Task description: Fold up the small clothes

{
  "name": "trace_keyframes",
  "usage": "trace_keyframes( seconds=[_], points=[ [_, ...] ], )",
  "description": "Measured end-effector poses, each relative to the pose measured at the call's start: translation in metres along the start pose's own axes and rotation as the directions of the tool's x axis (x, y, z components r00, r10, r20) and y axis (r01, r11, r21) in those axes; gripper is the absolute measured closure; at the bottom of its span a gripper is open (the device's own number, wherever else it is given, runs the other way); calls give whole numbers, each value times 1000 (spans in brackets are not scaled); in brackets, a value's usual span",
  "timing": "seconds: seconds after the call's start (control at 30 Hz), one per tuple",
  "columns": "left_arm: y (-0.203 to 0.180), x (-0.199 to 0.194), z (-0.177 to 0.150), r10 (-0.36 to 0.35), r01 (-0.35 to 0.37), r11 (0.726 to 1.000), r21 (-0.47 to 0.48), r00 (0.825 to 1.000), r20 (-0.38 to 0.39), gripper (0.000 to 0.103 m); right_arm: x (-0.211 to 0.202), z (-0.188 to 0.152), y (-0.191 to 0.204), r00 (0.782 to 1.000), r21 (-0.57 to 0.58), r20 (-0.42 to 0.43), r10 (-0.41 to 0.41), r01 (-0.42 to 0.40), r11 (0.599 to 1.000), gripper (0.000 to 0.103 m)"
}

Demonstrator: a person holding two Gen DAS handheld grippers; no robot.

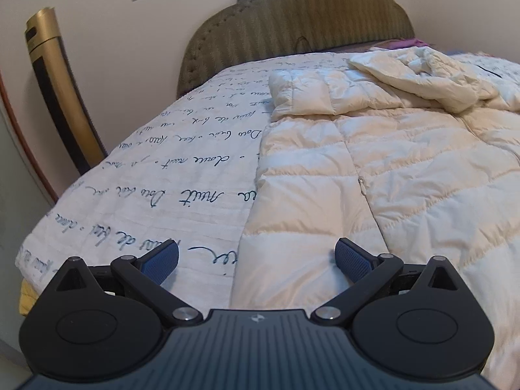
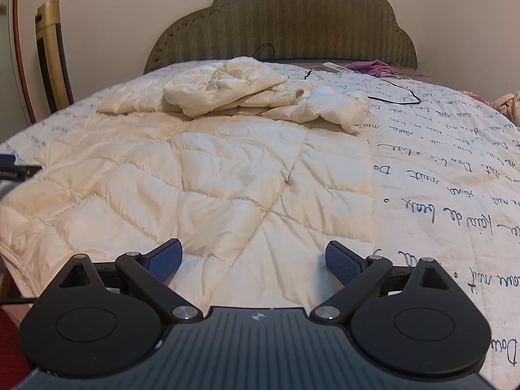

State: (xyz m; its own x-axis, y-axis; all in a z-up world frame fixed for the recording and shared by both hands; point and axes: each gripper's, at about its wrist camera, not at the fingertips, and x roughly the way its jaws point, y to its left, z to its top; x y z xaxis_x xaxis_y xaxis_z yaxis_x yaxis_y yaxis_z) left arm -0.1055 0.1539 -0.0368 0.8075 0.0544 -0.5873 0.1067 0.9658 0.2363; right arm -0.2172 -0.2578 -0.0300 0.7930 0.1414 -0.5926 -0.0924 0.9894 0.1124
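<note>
A cream quilted puffer jacket [image 1: 373, 169] lies spread flat on the bed, hem toward me, hood [image 1: 419, 74] bunched at the far end. In the right wrist view the same jacket [image 2: 201, 175] fills the middle, its hood [image 2: 224, 87] and one crumpled sleeve [image 2: 328, 104] near the headboard. My left gripper [image 1: 256, 261] hovers open over the jacket's left hem edge, nothing between its blue pads. My right gripper [image 2: 253, 261] hangs open above the hem's right part, also holding nothing.
The bedspread [image 1: 156, 175] is white with dark handwriting. A padded olive headboard [image 2: 286, 22] stands at the far end. A black cable [image 2: 396, 97], a white remote [image 2: 334, 66] and purple cloth [image 2: 373, 66] lie near it. A gold appliance [image 1: 55, 87] stands left of the bed.
</note>
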Motion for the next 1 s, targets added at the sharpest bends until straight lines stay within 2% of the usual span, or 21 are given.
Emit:
trace_keyframes(
  seconds=[0.1,0.2,0.27,0.33,0.43,0.5,0.57,0.67,0.77,0.83,0.87,0.9,0.93,1.0],
  points=[
    [16,-13,-6,-106,106,994,17,994,-3,0,-14,0,-22,998,99,23,51,-53,994,6],
    [39,-19,-15,-253,251,966,-55,967,-20,0,-26,-7,-48,991,233,33,126,-131,964,4],
    [56,-14,-22,-348,338,930,-141,936,-52,0,-32,-14,-62,988,297,30,154,-156,942,4],
    [68,-9,-30,-442,414,879,-235,893,-80,0,-35,-23,-73,984,348,12,177,-170,922,4],
    [71,-15,-36,-510,483,834,-269,859,-39,0,-40,-40,-88,978,425,0,206,-187,886,4],
    [68,-18,-37,-586,555,784,-277,809,-38,0,-45,-50,-97,965,493,26,261,-239,836,4],
    [60,-21,-38,-644,613,742,-271,764,-36,0,-46,-57,-100,941,543,67,331,-313,779,5],
    [50,-25,-39,-682,653,709,-268,731,-23,0,-42,-62,-92,901,563,95,424,-400,723,15],
    [49,-24,-39,-710,672,668,-320,705,-2,1,-29,-66,-78,864,585,105,492,-454,673,37],
    [51,-22,-37,-724,677,638,-365,690,15,3,-21,-67,-66,852,585,87,516,-463,666,61],
    [52,-23,-37,-729,680,629,-378,684,16,15,-18,-67,-61,850,582,76,520,-462,669,66],
    [53,-23,-36,-735,681,623,-385,678,12,36,-15,-65,-57,852,576,65,520,-457,677,74],
    [53,-23,-36,-730,672,630,-389,683,-1,46,-14,-64,-55,854,570,58,518,-454,685,78],
    [54,-23,-35,-708,642,657,-394,705,-31,72,-17,-60,-52,859,558,61,509,-452,696,81]
  ],
)
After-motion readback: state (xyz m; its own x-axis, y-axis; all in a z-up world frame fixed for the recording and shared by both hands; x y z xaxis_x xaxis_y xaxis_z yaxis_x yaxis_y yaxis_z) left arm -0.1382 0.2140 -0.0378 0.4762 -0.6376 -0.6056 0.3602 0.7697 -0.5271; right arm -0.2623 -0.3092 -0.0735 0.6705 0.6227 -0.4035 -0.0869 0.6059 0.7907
